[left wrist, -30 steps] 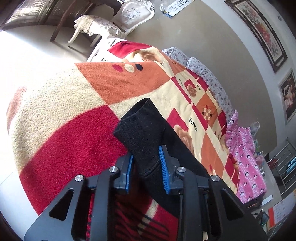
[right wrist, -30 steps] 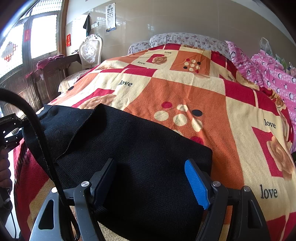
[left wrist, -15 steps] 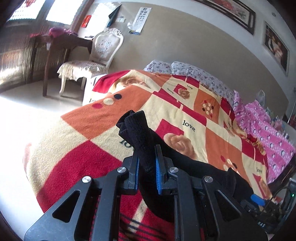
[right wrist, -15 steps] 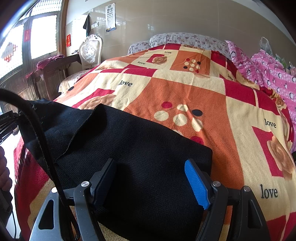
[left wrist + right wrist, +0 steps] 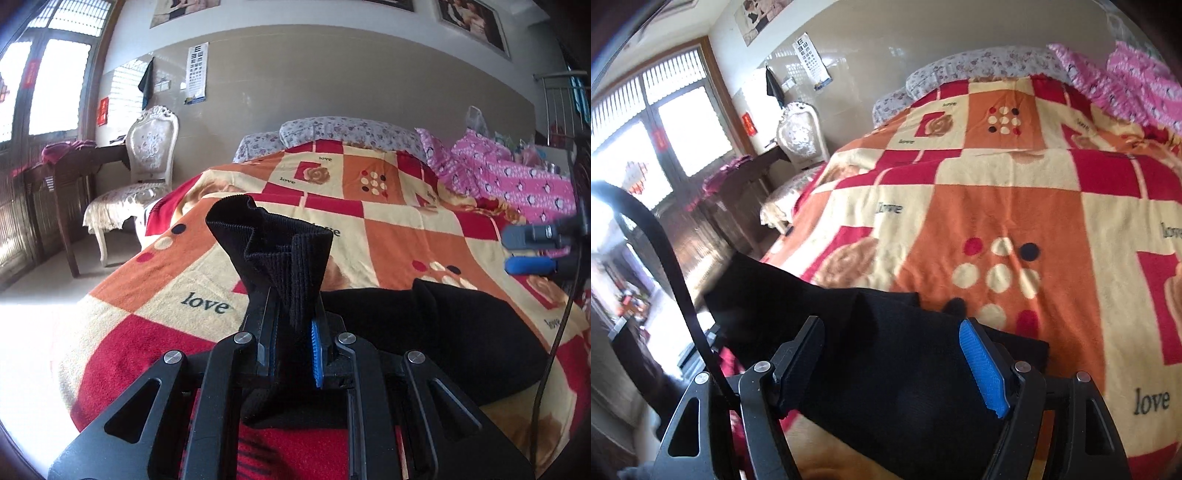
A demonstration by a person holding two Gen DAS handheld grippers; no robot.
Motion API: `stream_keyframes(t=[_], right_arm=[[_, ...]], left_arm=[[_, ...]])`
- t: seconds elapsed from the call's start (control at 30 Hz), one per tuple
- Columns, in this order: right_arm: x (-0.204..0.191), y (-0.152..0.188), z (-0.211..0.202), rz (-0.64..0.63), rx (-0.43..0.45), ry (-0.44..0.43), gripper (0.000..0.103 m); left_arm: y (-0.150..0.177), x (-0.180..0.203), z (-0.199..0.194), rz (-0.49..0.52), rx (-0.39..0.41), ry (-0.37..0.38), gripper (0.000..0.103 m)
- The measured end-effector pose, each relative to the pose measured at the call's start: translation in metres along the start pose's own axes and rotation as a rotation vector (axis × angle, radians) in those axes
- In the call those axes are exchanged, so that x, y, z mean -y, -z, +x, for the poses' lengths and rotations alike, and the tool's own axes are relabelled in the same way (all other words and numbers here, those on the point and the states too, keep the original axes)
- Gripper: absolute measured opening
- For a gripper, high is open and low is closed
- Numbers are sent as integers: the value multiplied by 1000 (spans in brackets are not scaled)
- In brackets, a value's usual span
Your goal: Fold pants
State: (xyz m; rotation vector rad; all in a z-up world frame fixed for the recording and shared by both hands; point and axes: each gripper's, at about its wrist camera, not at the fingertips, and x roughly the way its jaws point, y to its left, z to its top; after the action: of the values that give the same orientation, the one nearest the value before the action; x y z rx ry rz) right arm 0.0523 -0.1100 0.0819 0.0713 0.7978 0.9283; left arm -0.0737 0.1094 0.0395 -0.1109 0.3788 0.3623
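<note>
— Patchwork blanket (image 5: 399, 236) covers the bed; where are the black pants (image 5: 461, 332)?
— Lying on it, ribbed cuff (image 5: 273, 236) bunched and clamped in the left gripper (image 5: 291, 343), lifted higher than before, its wrist rolled level.
— And the right gripper (image 5: 894, 358)?
— Fingers wide apart over the fabric, now raised and tilted.

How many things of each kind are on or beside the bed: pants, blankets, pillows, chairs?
Black pants: 1
Patchwork blanket: 1
Floral pillows: 2
Pink quilt: 1
White chair: 1
Total: 6
</note>
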Motion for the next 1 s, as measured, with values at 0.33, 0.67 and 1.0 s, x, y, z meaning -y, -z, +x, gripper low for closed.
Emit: stream_keyframes(t=[0.33, 0.67, 1.0], right_arm=[[-38, -36, 65, 151, -186, -602, 74], [-62, -41, 102, 108, -290, -506, 74], [-28, -35, 118, 123, -321, -395, 12]], left_arm=[[18, 42, -13, 261, 49, -27, 13], [43, 79, -27, 549, 118, -69, 13], [37, 74, -36, 552, 133, -26, 13]])
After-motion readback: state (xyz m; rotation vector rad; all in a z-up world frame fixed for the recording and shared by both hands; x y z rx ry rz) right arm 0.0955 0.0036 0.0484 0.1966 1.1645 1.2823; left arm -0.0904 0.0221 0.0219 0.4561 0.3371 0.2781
